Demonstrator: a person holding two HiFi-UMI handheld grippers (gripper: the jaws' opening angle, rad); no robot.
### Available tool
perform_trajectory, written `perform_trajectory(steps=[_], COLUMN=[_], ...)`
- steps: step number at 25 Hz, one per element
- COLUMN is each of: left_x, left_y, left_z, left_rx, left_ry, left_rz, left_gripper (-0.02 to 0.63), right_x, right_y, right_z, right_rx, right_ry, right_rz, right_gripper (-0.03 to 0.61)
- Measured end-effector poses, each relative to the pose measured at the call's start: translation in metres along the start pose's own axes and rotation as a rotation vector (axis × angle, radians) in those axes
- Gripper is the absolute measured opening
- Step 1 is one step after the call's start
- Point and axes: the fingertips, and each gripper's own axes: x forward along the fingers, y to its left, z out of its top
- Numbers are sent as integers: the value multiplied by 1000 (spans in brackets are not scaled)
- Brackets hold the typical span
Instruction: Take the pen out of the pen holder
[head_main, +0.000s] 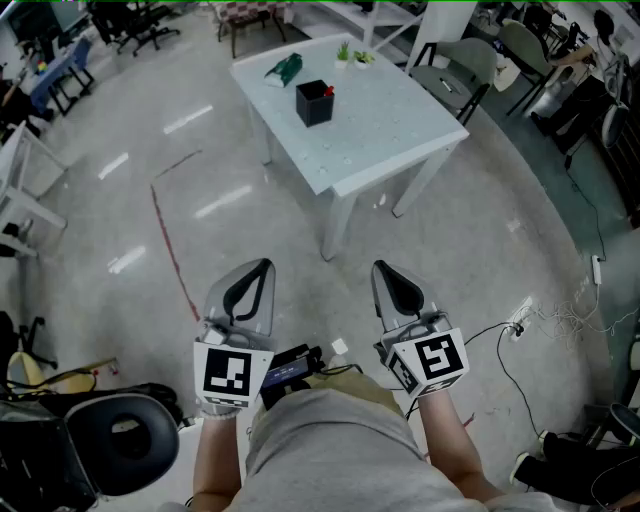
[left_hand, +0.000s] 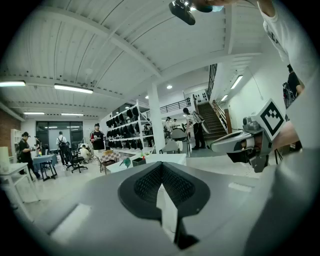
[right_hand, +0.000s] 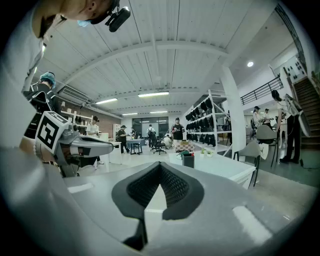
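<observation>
Left claw (head_main: 263, 266), right claw (head_main: 381, 268): both closed, empty, grey shells with black ribbed pads, side by side over glossy floor (head_main: 120, 220). Well ahead, white square surface (head_main: 390, 140) carries black boxy holder (head_main: 313, 105); red-tipped pen (head_main: 328, 91) stands inside.

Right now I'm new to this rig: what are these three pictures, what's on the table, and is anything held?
There is no robot arm here, just two hand-held tongs with cameras on them. The head view looks down from the wearer's head onto the left tongs and the right tongs. The other two views ride on the tongs and look along their jaws. Both are shut and hold nothing. Ahead, across the floor, stands a white table. On it are a black holder with a red tip, likely the pen, sticking out, a green thing and small plants.
</observation>
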Motion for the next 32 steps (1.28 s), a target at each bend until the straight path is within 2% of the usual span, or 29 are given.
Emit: perform_trajectory(steps=[17,23,29,31,32], left_x=[4,6,7,7,8], left_y=[-3,0,1,2,3], left_z=[-2,-4,-5,-4,-4], left_rx=[6,-6,-8,-12,-13], left_ry=[1,6,5,1,-1], left_rz=[-14,-13,-22,-28,-33], left_gripper=[11,11,11,34,47], right_x=[-1,3,7,9,10], right_y=[-4,-6,-5,-4,-3], right_z=[-2,-2,0,1,1], right_rx=[-1,51,54,56,56], right_ry=[8,-5,-7,-10,-12], right_rz=[-9,-18,-21,-21,-18], right_gripper=[0,0,0,8,41])
